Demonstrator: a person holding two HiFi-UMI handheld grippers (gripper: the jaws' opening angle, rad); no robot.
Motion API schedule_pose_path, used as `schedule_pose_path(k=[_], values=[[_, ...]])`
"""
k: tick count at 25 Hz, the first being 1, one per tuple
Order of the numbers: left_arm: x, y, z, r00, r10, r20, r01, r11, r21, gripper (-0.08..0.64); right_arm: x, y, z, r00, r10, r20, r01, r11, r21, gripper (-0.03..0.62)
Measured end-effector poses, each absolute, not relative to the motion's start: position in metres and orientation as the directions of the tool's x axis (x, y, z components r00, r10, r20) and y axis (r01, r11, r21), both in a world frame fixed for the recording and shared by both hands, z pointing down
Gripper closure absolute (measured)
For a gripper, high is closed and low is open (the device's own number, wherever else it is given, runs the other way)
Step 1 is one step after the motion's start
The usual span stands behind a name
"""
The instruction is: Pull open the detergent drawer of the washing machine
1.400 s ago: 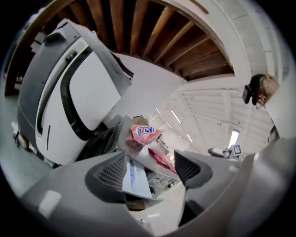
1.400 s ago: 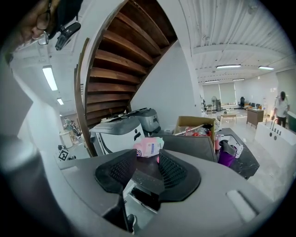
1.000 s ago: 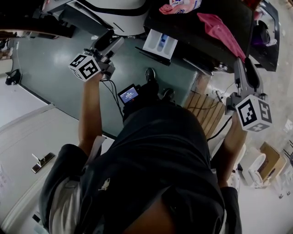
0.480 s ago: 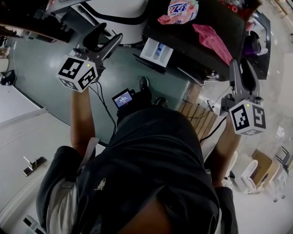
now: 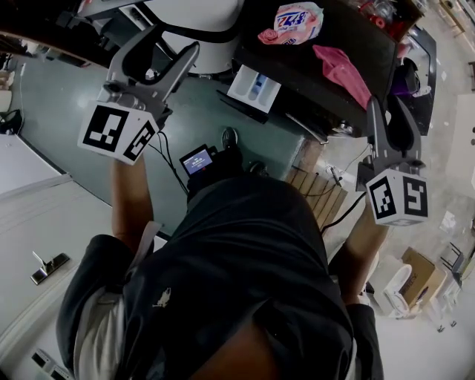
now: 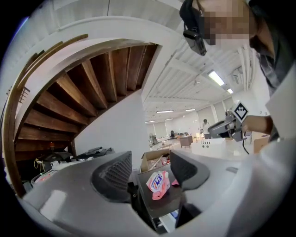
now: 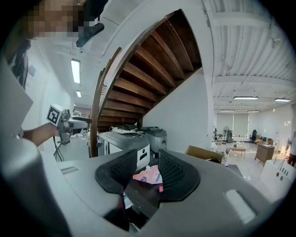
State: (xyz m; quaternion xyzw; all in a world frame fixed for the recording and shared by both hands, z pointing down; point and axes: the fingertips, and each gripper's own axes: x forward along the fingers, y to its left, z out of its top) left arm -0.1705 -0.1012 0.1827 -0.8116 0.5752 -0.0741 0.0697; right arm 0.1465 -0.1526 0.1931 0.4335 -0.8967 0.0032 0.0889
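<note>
The washing machine (image 5: 326,33) has a dark top and stands at the upper middle of the head view. Its white detergent drawer (image 5: 254,85) is pulled out towards me, showing blue compartments. On the top lie a pink pouch (image 5: 297,21) and a pink cloth (image 5: 341,63). My left gripper (image 5: 178,41) is raised left of the drawer, well clear of it. Its jaws are closing with nothing between them. My right gripper (image 5: 387,104) hovers at the machine's right end, open and empty. The pouch (image 6: 157,181) shows beyond the left gripper (image 6: 148,171), and between the jaws of the right gripper (image 7: 148,169).
A small lit screen (image 5: 197,159) sits below the drawer, at my chest. A wooden pallet (image 5: 323,189) lies on the floor to the right, with a cardboard box (image 5: 419,271) further right. White machines (image 7: 125,146) and a wooden staircase (image 6: 69,102) stand behind.
Both grippers have risen. The left one has rolled and its jaws have narrowed. The drawer stays pulled out.
</note>
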Motion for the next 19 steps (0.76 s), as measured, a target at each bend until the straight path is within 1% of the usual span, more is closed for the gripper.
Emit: schedule_pose_path(k=[7, 19], values=[[-0.163, -0.101, 0.191, 0.357, -0.932, 0.059, -0.914, -0.361, -0.186, 0.249, 0.142, -0.151, 0.193, -0.611, -0.773, 0.169, -0.775, 0.628, 0.07, 0.451], [-0.161, -0.104, 0.203, 0.366, -0.928, 0.07, -0.913, -0.373, -0.167, 0.25, 0.141, -0.155, 0.197, -0.614, -0.771, 0.168, -0.773, 0.631, 0.068, 0.454]])
